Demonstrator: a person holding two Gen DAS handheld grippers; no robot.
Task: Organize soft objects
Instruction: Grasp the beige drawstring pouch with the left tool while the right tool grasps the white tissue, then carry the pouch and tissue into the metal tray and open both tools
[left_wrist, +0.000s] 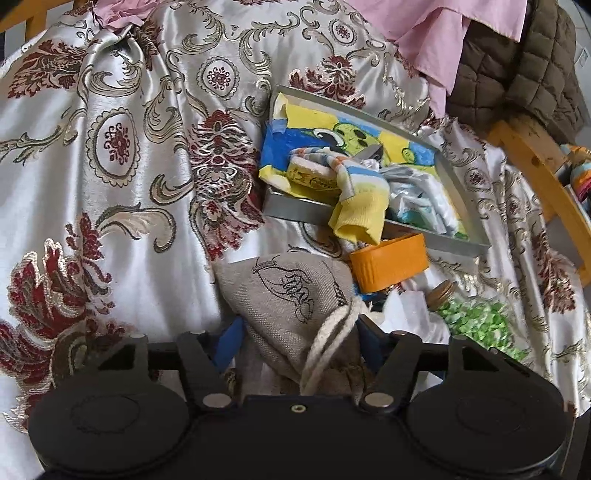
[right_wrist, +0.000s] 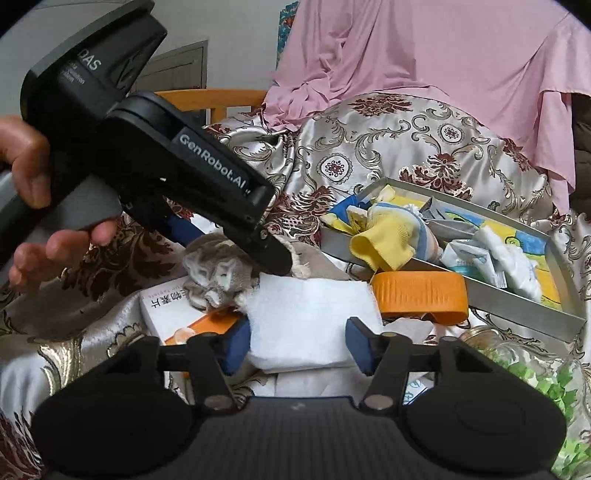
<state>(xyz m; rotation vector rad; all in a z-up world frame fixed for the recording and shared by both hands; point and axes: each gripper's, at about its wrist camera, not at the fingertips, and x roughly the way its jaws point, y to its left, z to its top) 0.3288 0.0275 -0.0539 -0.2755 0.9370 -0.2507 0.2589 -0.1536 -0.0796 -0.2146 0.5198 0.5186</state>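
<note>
Left gripper (left_wrist: 301, 341) pinching pouch (left_wrist: 291, 295) – tray (left_wrist: 295, 213) edge just beyond

We see a drawstring bag (left_wrist: 295, 295) lying near us on the bedspread (left_wrist: 110, 147); a tray (left_wrist: 461, 184) farther right holds a sock (left_wrist: 360, 218), with a lid (left_wrist: 389, 262) just before it.

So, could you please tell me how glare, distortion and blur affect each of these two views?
Left wrist view: the satin cloth throws bright sheen, its pattern bows outward toward the edges, and the gripper body is near-black. Right wrist view: dark fisheye corners, the silver tray curves, and the white pad between the right gripper fingers is nearly washed out; the hand at the edge looks soft.
</note>
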